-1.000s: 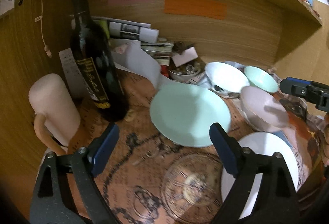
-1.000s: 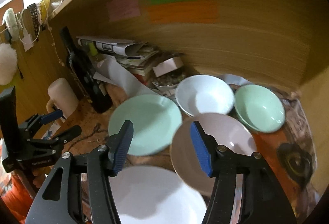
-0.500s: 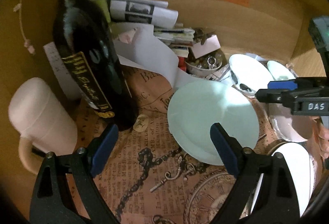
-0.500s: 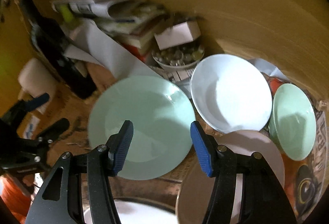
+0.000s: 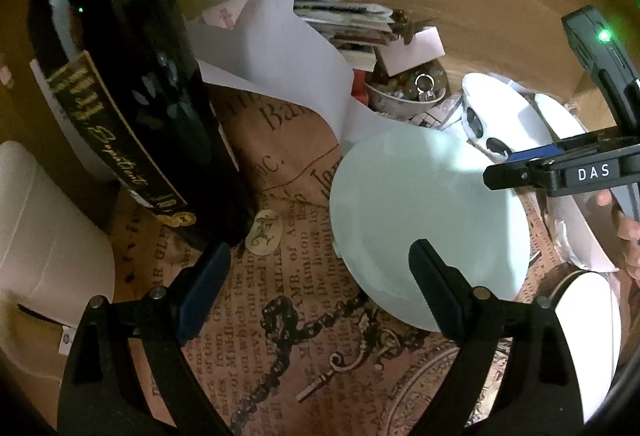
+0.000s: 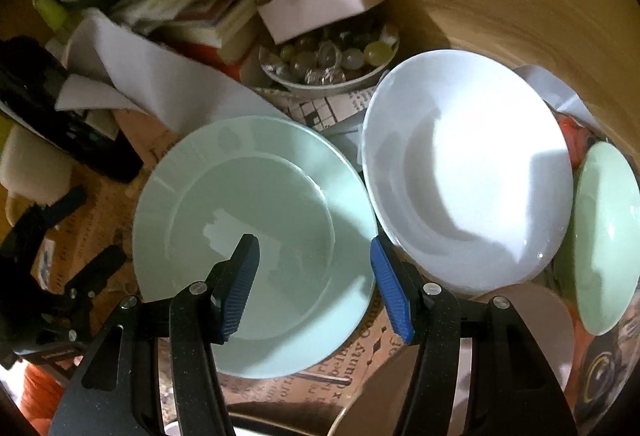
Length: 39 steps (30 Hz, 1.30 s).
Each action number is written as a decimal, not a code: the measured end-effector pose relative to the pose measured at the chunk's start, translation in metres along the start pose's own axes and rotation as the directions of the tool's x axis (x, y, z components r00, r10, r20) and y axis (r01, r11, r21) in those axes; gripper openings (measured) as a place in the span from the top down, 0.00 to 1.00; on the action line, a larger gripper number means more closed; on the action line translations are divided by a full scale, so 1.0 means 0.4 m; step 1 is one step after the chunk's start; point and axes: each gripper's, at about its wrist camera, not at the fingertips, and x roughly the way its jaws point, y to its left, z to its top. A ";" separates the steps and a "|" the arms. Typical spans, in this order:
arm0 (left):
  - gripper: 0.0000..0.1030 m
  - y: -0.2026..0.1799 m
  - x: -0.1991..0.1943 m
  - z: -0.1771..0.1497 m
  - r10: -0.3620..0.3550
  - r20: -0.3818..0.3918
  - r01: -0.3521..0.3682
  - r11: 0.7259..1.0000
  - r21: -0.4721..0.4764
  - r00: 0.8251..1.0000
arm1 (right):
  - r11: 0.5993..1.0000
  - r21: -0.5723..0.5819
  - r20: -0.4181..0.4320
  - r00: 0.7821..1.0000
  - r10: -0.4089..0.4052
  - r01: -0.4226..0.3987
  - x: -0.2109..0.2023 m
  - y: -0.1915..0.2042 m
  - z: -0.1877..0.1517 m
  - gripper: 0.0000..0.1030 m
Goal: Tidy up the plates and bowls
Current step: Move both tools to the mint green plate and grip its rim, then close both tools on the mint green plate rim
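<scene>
My right tongs (image 6: 314, 288) hung open astride the green plate's (image 6: 256, 220) rim; left tongs (image 5: 320, 288) open too. Closing crooked could've knocked the white bowl (image 6: 468, 171) beside them.

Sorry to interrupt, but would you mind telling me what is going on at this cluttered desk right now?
A person is sorting dishes with a hand-held gripper in each hand. The right hand-held gripper hangs open over the near rim of the pale green plate, its fingers either side of the rim but not gripping. The left hand-held gripper is open and empty beside the same plate. A white bowl and a green bowl wait nearby.
</scene>
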 end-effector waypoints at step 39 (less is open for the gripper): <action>0.39 0.051 0.047 -0.053 -0.088 -0.096 0.085 0.996 -0.036 0.991 | 0.997 -0.067 -0.104 0.994 -0.035 0.028 0.055 0.071 0.026 0.56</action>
